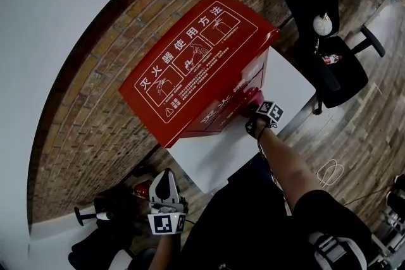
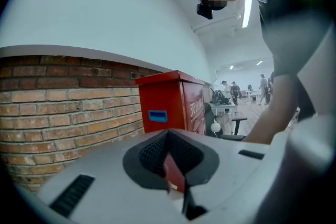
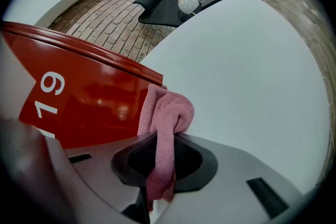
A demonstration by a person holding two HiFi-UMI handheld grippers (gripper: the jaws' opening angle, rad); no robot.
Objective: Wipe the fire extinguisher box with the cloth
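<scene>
The red fire extinguisher box (image 1: pixel 196 60), its lid printed with white characters, stands on a white stand (image 1: pixel 215 158) against the brick wall. My right gripper (image 1: pixel 252 107) is shut on a pink cloth (image 1: pixel 252 97) and holds it against the lower front face of the box. In the right gripper view the cloth (image 3: pixel 167 115) bunches out of the right gripper (image 3: pixel 160 152) and touches the red box (image 3: pixel 89 97) just under its lid edge. My left gripper (image 1: pixel 165 179) hangs low at the left, away from the box, jaws together. In its own view the left gripper (image 2: pixel 169 161) points toward the box (image 2: pixel 168 105).
A brick wall (image 1: pixel 95 73) runs behind the box. A black office chair (image 1: pixel 329 47) with a white ball on it stands to the right. Dark items and a small red object (image 1: pixel 140 190) lie on the floor at lower left. A white cable (image 1: pixel 330 171) lies on the wooden floor.
</scene>
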